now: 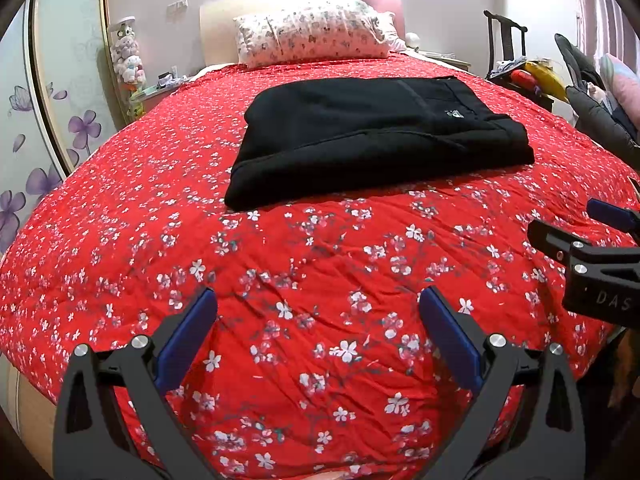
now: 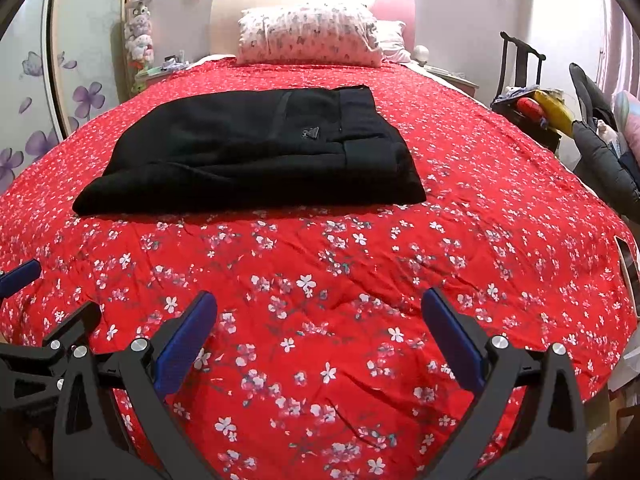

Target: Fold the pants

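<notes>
Black pants lie folded into a compact rectangle in the middle of a bed with a red flowered cover. A small logo patch shows on top. My left gripper is open over the near part of the cover, well short of the pants, holding nothing. My right gripper is also open and empty, likewise near the foot of the bed. Each gripper shows at the edge of the other's view: the right gripper, the left gripper.
A flowered pillow leans on the headboard. A nightstand with plush toys stands left of the bed. On the right are a dark chair with clutter and a dark jacket. A phone-like object lies at the bed's right edge.
</notes>
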The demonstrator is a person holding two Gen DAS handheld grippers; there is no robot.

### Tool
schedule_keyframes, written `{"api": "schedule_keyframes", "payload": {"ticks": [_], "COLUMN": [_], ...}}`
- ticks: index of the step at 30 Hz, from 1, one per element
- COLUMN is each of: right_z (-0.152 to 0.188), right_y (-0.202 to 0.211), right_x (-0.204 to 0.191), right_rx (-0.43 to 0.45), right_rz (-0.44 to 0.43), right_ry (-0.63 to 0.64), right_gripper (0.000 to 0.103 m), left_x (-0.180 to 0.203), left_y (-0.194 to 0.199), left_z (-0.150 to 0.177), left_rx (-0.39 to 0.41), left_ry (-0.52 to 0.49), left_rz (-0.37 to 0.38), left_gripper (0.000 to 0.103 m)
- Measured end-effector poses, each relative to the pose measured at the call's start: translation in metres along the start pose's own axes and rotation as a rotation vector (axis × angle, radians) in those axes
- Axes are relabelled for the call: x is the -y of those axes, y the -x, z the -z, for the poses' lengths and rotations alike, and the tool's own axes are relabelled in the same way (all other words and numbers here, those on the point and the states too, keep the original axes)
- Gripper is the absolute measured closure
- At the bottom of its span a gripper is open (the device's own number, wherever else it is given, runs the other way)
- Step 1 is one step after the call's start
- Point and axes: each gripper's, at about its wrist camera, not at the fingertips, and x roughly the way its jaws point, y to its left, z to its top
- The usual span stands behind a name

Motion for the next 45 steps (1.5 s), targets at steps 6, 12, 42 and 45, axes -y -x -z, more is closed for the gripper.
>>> {"api": "schedule_keyframes", "payload": {"ticks": [6,12,42,45], "right_z": [0.0014,0.0011,0.0019,0.0018], "right_y": [-0.0018,-0.0014,-0.0034,-0.0037], "right_x": [0.0012,0.0012,0.0039,0.0044], "right_rx": [-0.001,-0.001,-0.004,-0.004], "right_rz": [0.0,-0.001,-0.004,-0.005], "right_ry": [0.002,0.001,0.005,0.005], "right_gripper": [0.001,0.001,0.001,0.001], "left_x": [-0.0003,-0.0005,-0.0007,-0.0002], "left_y": [0.0003,0.0004,-0.0004,-0.0004], "left_z": [-0.0002,-0.0004,0.001,0.0021], "left_rx": [0.0,0.0,-0.003,-0.003], "left_ry": [0.0,0.0,0.0,-0.001], "left_rz": [0.0,0.0,0.002,0.001], "left_gripper": [0.002,0.002,0.002,0.002]}}
